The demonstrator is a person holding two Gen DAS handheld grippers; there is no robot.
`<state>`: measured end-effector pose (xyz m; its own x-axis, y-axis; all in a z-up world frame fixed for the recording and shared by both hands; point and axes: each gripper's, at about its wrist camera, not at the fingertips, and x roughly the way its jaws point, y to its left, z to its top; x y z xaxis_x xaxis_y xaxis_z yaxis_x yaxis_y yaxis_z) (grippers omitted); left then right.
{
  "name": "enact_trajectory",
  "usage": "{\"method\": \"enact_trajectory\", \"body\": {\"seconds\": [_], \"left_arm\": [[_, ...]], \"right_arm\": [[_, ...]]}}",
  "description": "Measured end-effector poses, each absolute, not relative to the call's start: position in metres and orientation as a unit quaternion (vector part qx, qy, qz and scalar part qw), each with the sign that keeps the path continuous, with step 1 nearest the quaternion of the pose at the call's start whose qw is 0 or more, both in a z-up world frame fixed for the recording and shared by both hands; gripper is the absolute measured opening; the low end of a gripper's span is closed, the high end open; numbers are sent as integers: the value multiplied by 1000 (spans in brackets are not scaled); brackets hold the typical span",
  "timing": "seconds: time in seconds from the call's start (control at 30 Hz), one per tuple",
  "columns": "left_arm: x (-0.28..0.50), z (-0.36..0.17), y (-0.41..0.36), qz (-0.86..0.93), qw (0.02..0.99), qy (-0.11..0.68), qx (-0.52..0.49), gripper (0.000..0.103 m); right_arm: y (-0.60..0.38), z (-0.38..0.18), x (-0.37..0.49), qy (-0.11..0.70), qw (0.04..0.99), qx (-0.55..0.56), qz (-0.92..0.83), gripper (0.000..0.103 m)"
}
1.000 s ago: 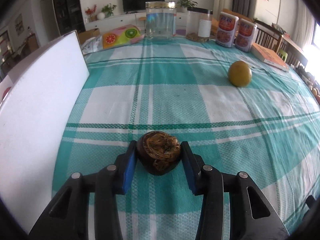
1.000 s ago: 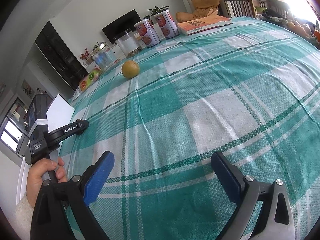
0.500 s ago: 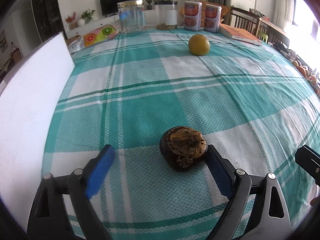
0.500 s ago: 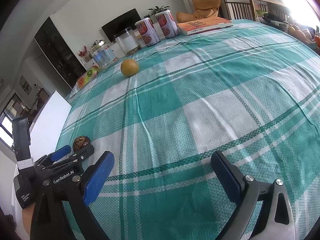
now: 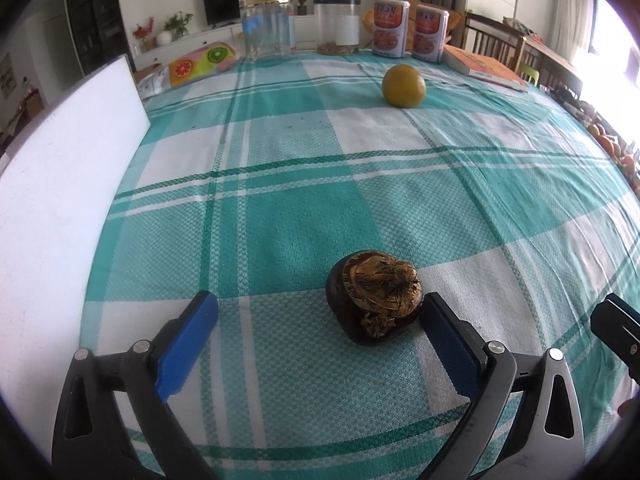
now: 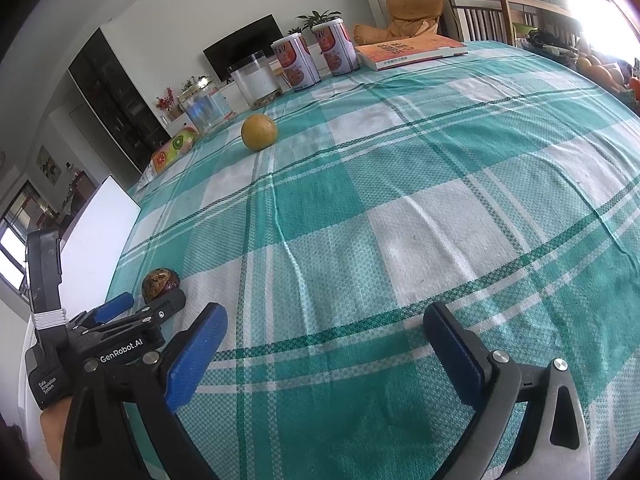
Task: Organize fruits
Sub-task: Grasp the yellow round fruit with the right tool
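Note:
A dark brown, rough-topped fruit (image 5: 374, 292) lies on the teal checked tablecloth (image 5: 320, 208). My left gripper (image 5: 318, 302) straddles it with jaws opening. The right blue pad (image 5: 448, 344) is at the fruit's side and the left pad (image 5: 188, 344) stands well clear. The right wrist view also shows this fruit (image 6: 160, 282), just ahead of my left gripper (image 6: 148, 305) at the lower left. A yellow-orange round fruit (image 5: 403, 86) sits far across the cloth, seen too in the right wrist view (image 6: 259, 132). My right gripper (image 6: 325, 314) is open over bare cloth.
A white board (image 5: 60, 200) stands along the table's left edge. At the far end are two clear jars (image 5: 266, 26), two printed cans (image 5: 390, 28), a book (image 5: 484, 66) and a fruit-print pack (image 5: 200, 62). Oranges (image 6: 600, 68) lie beyond the right edge.
My left gripper's jaws spread wide and let go of the dark fruit, which now rests on the cloth. The left hand shifted across the table early on. The right gripper stayed put.

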<state>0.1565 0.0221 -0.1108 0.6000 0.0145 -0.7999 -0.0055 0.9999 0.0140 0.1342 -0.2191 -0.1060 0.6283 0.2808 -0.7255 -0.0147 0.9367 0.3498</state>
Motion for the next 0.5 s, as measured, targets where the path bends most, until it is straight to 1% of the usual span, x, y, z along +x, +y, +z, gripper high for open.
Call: {"method": "enact_trajectory", "body": {"seconds": [0.17, 0.3, 0.37, 0.43, 0.5], "left_arm": [[157, -111, 22, 6, 894, 447, 5, 101], [156, -111, 22, 6, 894, 447, 5, 101], [156, -111, 22, 6, 894, 447, 5, 101], [156, -111, 22, 6, 894, 447, 5, 101], [156, -111, 22, 6, 894, 447, 5, 101]], "right_arm": [[-216, -107, 134, 425, 889, 149, 87, 103], [-212, -107, 135, 429, 889, 134, 85, 103], [-219, -106, 138, 436, 882, 154, 94, 103], [-226, -103, 153, 448, 870, 175, 106, 103], [-226, -95, 181, 459, 868, 153, 109, 103]]}}
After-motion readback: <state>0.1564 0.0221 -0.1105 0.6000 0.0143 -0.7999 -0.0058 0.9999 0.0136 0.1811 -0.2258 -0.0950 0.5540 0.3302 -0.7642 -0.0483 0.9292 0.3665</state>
